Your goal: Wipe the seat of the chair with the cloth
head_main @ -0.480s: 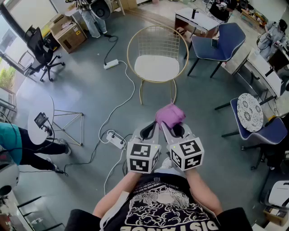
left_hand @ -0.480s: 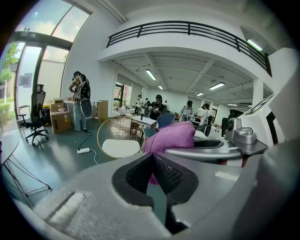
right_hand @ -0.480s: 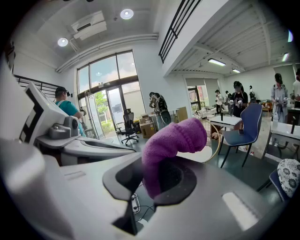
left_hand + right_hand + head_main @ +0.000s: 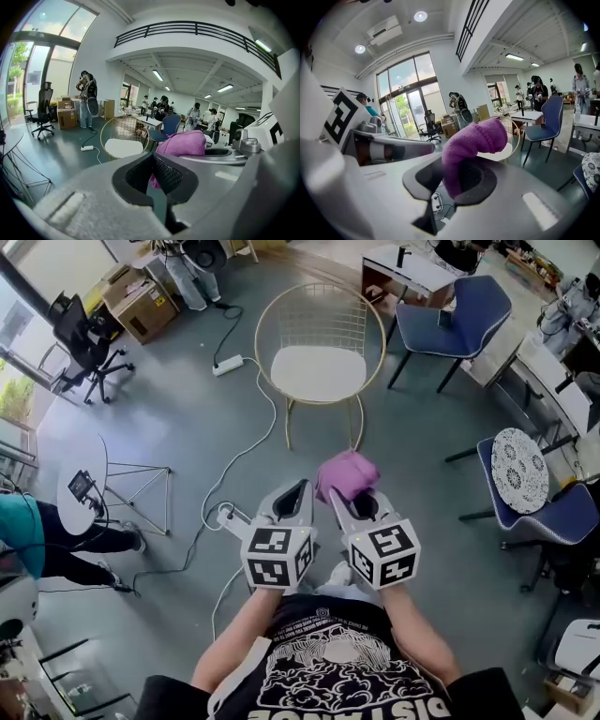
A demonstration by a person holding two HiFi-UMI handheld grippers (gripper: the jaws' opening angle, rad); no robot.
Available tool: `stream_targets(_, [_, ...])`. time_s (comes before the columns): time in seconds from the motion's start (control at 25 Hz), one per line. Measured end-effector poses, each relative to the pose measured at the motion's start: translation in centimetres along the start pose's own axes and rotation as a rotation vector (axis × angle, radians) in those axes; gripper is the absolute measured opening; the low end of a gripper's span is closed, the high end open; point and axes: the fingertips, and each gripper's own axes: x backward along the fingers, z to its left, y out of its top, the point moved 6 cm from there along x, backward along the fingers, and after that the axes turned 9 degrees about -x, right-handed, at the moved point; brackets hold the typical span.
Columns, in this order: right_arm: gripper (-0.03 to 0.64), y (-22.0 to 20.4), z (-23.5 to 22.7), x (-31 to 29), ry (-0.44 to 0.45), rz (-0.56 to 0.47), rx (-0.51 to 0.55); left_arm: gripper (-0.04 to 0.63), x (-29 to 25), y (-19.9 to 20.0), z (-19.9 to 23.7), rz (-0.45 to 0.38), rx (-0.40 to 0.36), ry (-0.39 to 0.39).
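A gold wire chair with a white seat [image 4: 318, 372] stands on the grey floor some way ahead of me. My right gripper [image 4: 343, 493] is shut on a purple cloth [image 4: 347, 474], which bulges up past its jaws [image 4: 476, 140]. My left gripper [image 4: 294, 495] hangs beside it, shut with nothing between its jaws. Both grippers are held close to my body, well short of the chair. In the left gripper view the white seat [image 4: 123, 148] lies ahead and the cloth [image 4: 184, 143] shows at the right.
A white power strip [image 4: 229, 365] and its cable run across the floor left of the chair; another strip [image 4: 228, 518] lies by my left gripper. Blue chairs [image 4: 452, 320] and desks stand at the right. A small white round table [image 4: 82, 482] is at the left, with a person beside it.
Both grippers with the cloth have shifted slightly left and up in the head view. The chair sits a little nearer the top of the frame.
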Motion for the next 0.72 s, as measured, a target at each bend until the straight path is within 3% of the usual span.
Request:
stream_targets(0.44, [0.061, 0.8, -2.4, -1.5, 0.044, 0.022, -0.011, -0.003, -2.8, 0.5, -0.6, 0.011, 0.012, 0.018])
stream_targets(0.72, [0.061, 2.0, -4.1, -4.5, 0.022, 0.049, -0.018, -0.003, -6.0, 1.4, 1.3, 0.019, 0.034, -0.008])
